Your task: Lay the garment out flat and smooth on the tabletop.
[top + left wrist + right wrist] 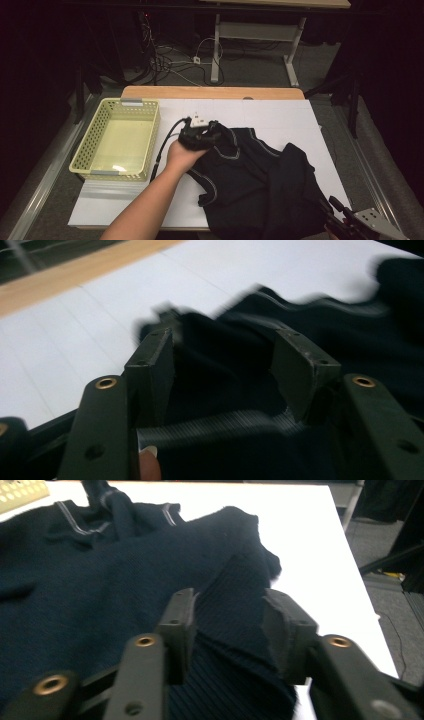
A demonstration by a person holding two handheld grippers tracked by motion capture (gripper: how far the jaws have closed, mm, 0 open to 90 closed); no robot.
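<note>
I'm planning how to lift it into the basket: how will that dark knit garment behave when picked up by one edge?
The dark garment lies crumpled in soft folds on the white table, so it will probably hang limp and drape rather than hold shape. Its ribbed hem looks stretchy, so it may sag. The knit surface seems unlikely to slip.

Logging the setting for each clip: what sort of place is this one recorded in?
Probably a lab or workshop recording station, not a home. A work table covered in white sheeting stands on grey carpet, loose cables trail across the floor behind it, and another bench's metal legs stand beyond. A dark garment and yellow basket look staged.
</note>
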